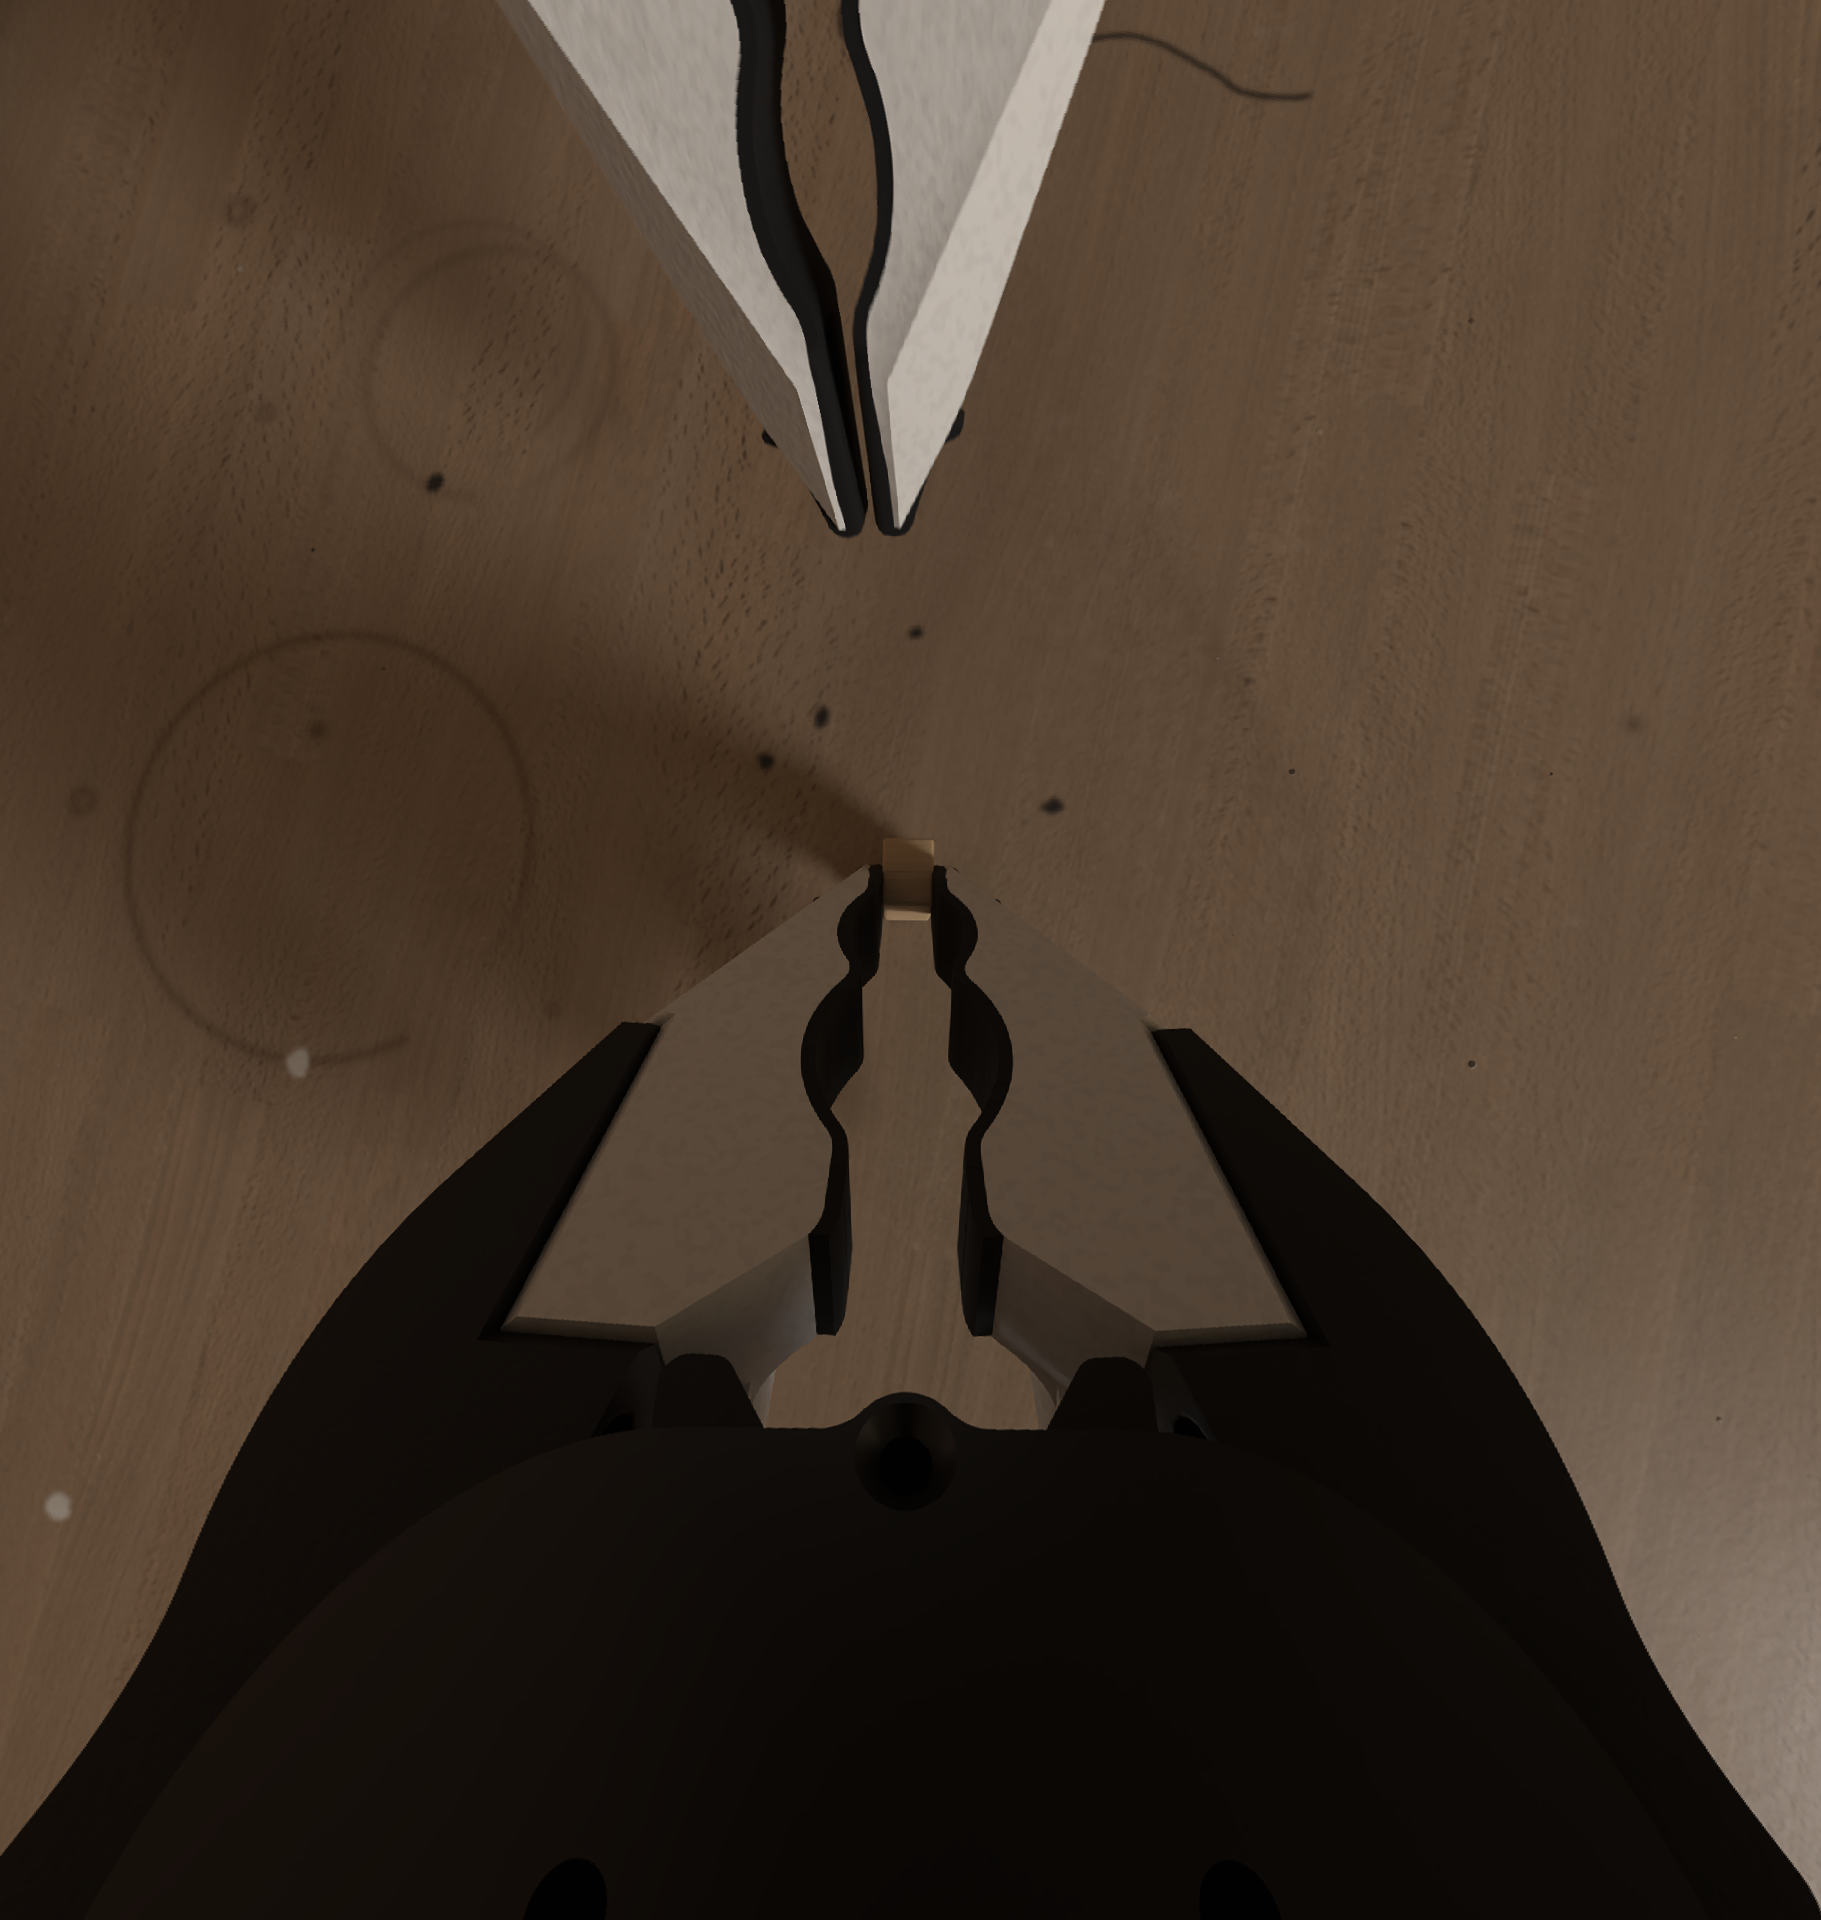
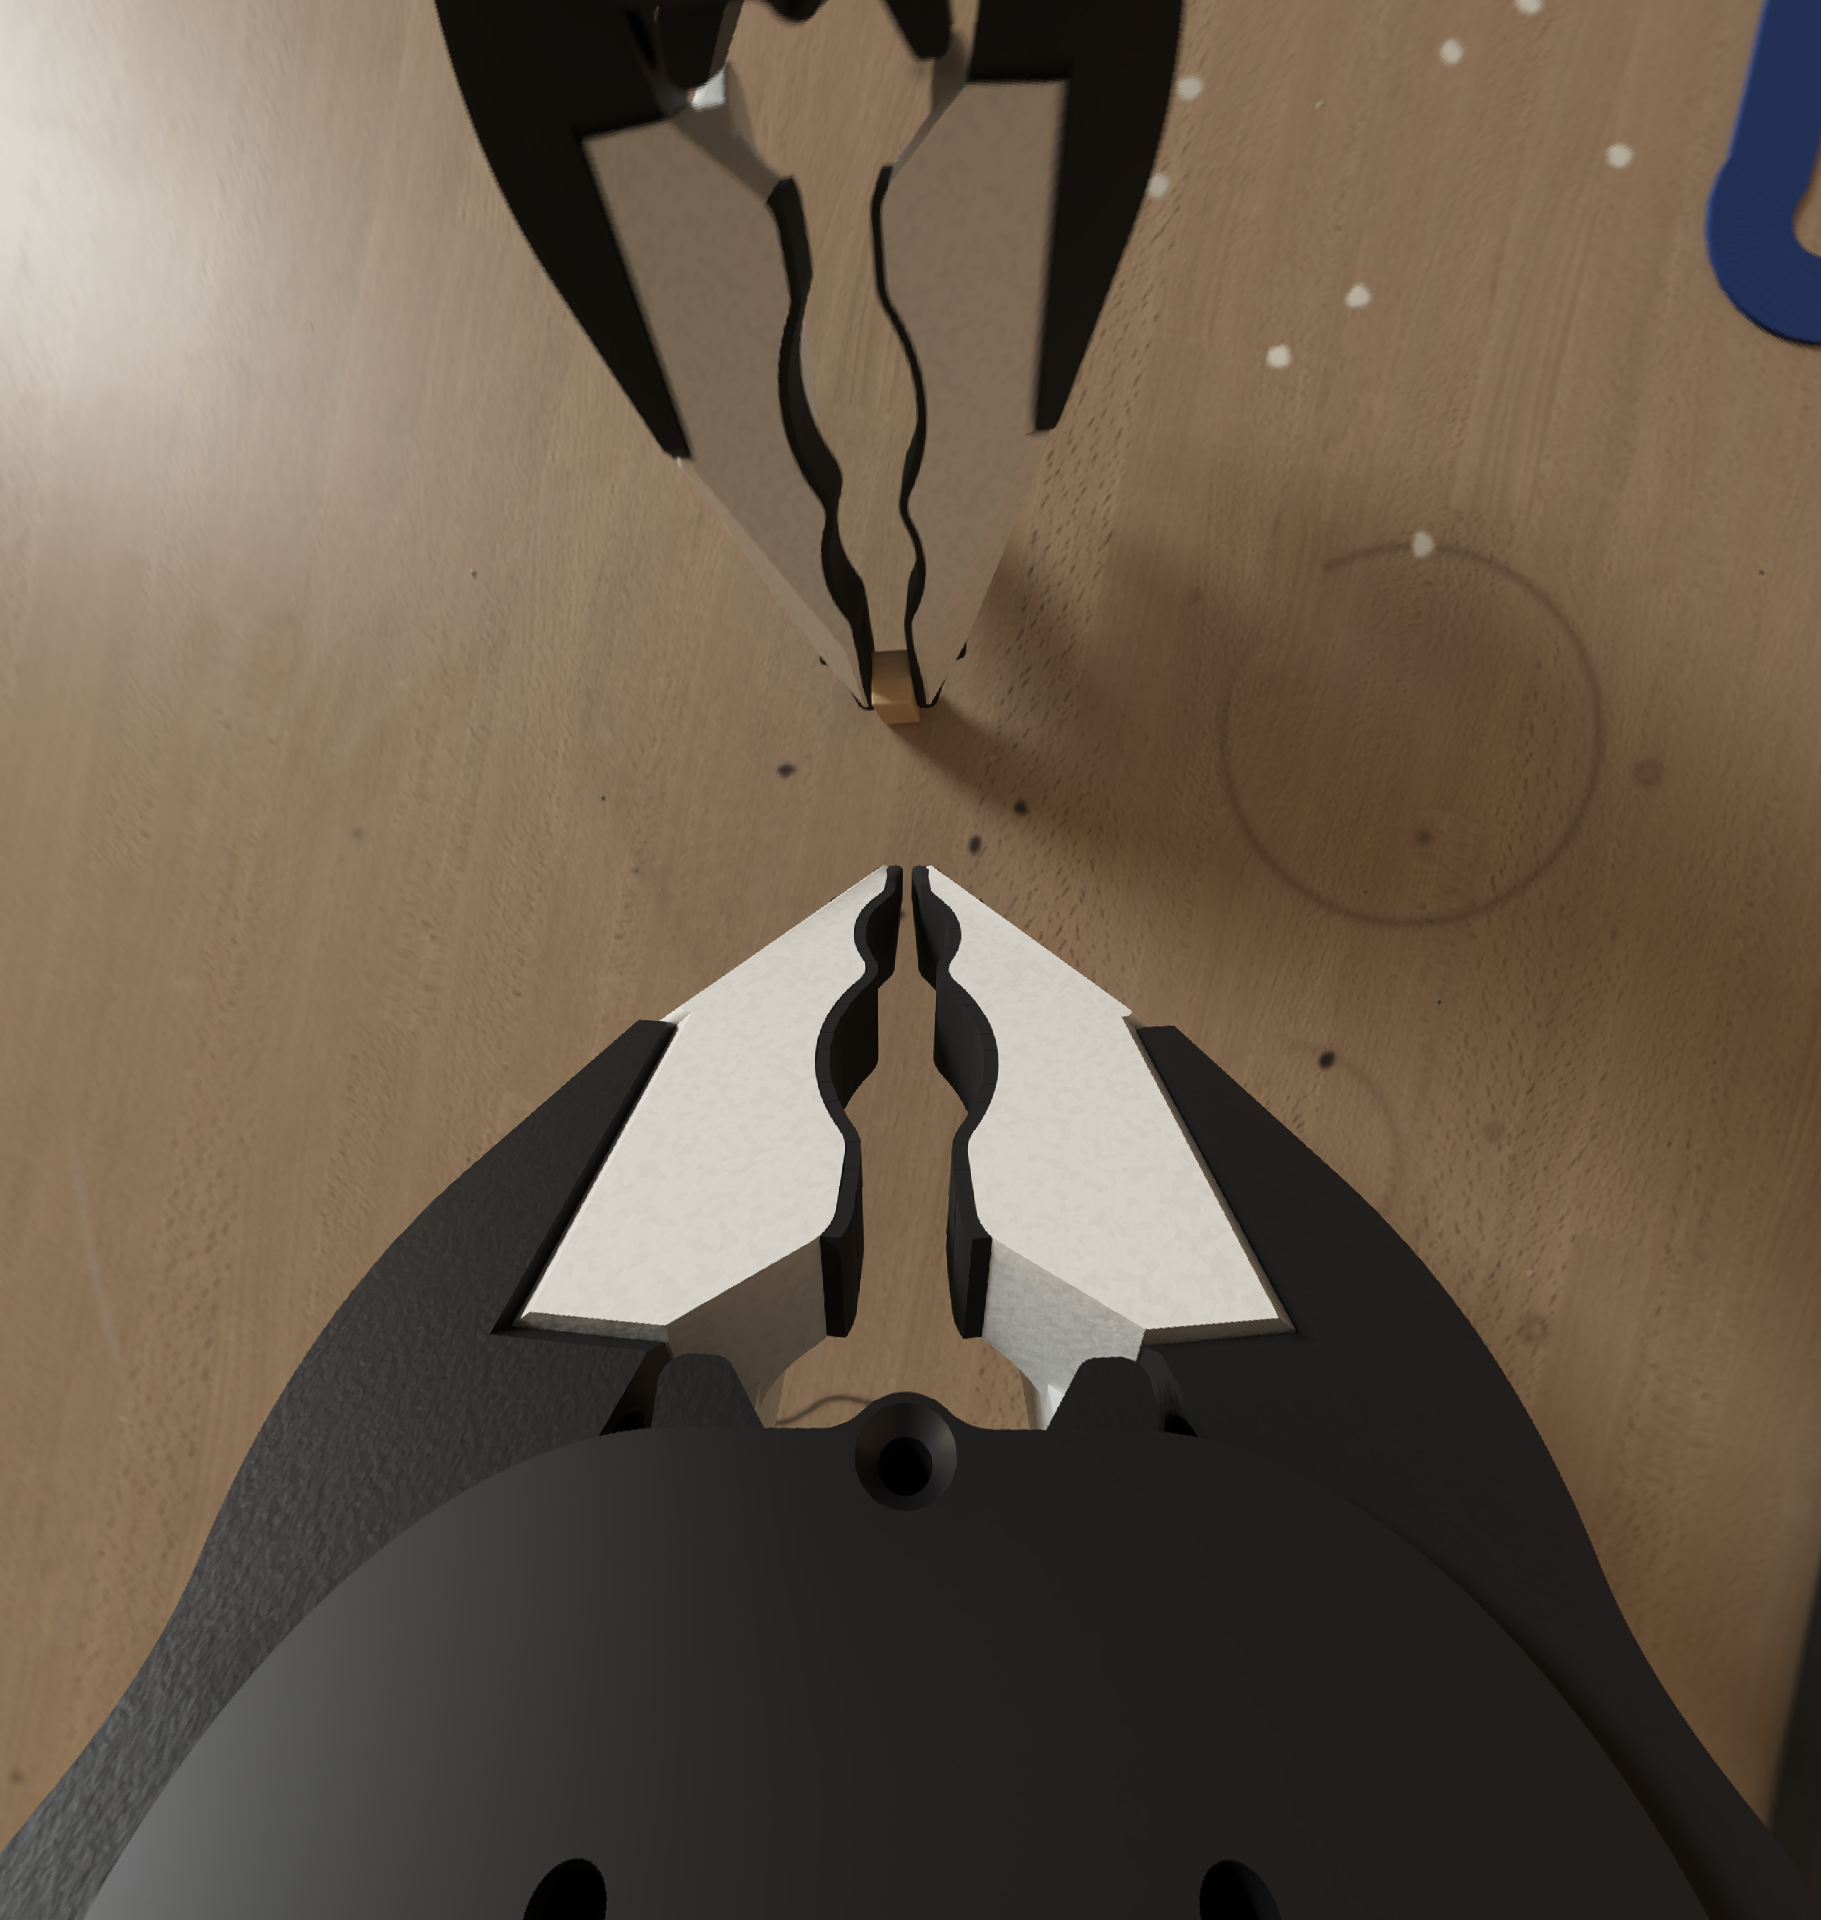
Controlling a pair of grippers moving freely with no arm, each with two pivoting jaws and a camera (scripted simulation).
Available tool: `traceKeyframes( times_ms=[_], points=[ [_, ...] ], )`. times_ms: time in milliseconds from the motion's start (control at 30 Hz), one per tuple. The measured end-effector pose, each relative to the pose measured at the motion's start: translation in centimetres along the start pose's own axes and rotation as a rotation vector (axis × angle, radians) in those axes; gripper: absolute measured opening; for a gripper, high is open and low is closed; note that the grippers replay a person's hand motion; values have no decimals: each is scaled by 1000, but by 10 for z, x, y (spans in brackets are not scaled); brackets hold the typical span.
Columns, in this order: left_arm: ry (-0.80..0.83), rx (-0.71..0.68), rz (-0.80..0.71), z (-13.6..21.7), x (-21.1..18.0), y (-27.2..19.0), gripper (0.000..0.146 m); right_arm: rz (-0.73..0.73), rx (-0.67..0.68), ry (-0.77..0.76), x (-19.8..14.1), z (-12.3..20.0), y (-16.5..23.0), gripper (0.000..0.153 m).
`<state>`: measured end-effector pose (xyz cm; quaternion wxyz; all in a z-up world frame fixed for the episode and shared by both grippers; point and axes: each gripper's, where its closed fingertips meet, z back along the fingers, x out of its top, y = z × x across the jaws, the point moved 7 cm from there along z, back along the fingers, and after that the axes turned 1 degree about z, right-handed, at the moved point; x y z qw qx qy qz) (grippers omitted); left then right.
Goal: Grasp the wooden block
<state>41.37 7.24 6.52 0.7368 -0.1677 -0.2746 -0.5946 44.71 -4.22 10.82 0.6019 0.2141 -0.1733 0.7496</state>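
Left wrist view: left gripper [image 1: 908, 883] jaws narrow, pinching wooden block [image 1: 907, 881] at frame centre, on table [image 1: 1405, 623]. Right gripper [image 2: 907, 878] jaws nearly closed, empty. Grasp looks made; lift unconfirmed.

Block [image 1: 907, 881]: sitting between the fingertips of the left gripper [image 1: 907, 883], on the table [image 1: 1405, 623]. Right gripper [image 1: 864, 520]: pointing back at the left gripper from directly ahead of it, tips near the block but apart from it. From the right gripper [image 2: 907, 883], the block [image 2: 901, 686] is lying straight ahead, a short gap off, with the left gripper [image 2: 898, 691] standing behind it. Ring mark [image 1: 329, 847]: lying on the table to the left of the left gripper. Loop-shaped piece [image 2: 1779, 208]: lying far ahead and to the right of the right gripper.
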Motion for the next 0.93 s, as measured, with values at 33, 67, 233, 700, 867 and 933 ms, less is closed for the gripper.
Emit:
traceKeyframes(
  times_ms=[33, 67, 233, 700, 867, 933],
  points=[
    [-2, -4, -1, 0, 0, 1, 8, 21, 2, 17, 0, -2, 0, 2],
    [-5, -10, -3, -1, 0, 1, 8, 37, 1, 31, 0, -3, 0, 2],
    [-26, -17, -8, -2, 1, 1, 8, 87, 22, 49, 4, -8, 0, 2],
    [-55, -39, -18, -3, 1, 2, 8, 175, 36, 151, 9, -15, 1, 1],
    [-71, -35, -17, -3, 0, 2, 8, 217, 33, 209, 14, -16, 2, 1],
    [-78, -31, -13, -3, 0, 1, 8, 222, 34, 227, 16, -16, 2, 1]
  ],
)
